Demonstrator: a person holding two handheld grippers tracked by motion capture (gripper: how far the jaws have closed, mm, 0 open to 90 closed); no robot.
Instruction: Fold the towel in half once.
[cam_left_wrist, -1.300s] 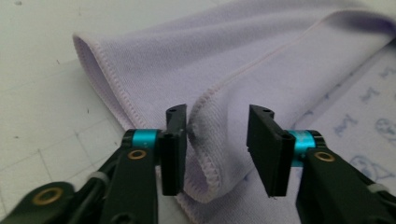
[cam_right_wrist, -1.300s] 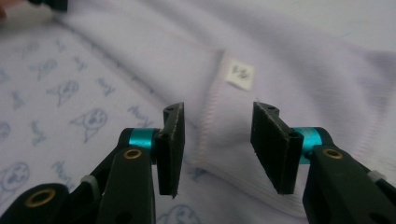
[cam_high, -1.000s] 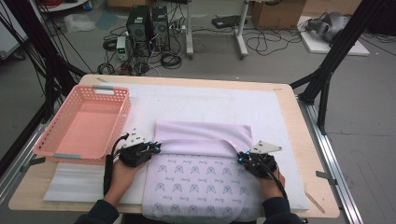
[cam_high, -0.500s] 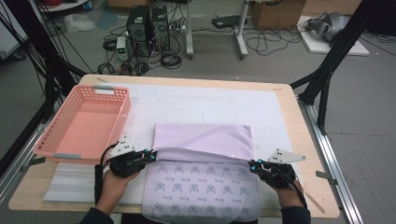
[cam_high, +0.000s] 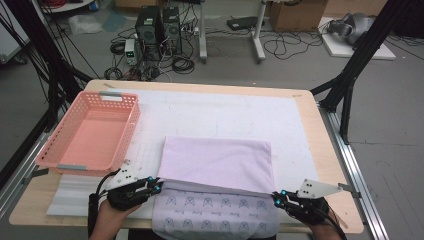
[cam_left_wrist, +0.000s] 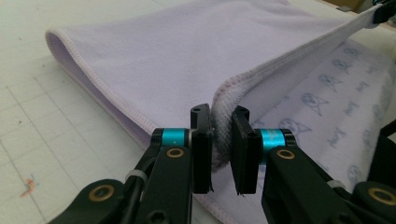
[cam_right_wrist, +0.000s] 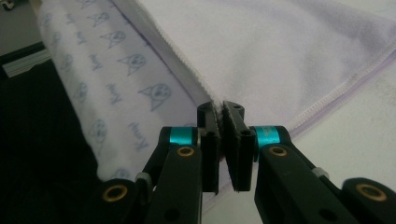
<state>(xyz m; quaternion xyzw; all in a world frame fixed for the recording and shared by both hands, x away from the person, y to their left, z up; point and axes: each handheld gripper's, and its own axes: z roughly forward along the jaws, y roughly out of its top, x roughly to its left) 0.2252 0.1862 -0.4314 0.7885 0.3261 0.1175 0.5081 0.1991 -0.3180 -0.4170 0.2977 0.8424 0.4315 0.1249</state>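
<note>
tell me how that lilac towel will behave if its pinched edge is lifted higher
Probably floppy: the towel already bends in a soft fold between the left hand-held gripper and the right hand-held gripper. Its thick terry edge bunches in the jaws, so slipping seems unlikely. It likely sags mid-span and drags along the table.

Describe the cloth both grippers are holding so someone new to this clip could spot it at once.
On the wooden table, right of the pink basket, a pale lilac towel lies on the white mat at the near edge. It is folded over itself, its plain side up, while a cat-face print shows on the layer hanging toward the person. The left gripper and right gripper pinch its near corners.
</note>
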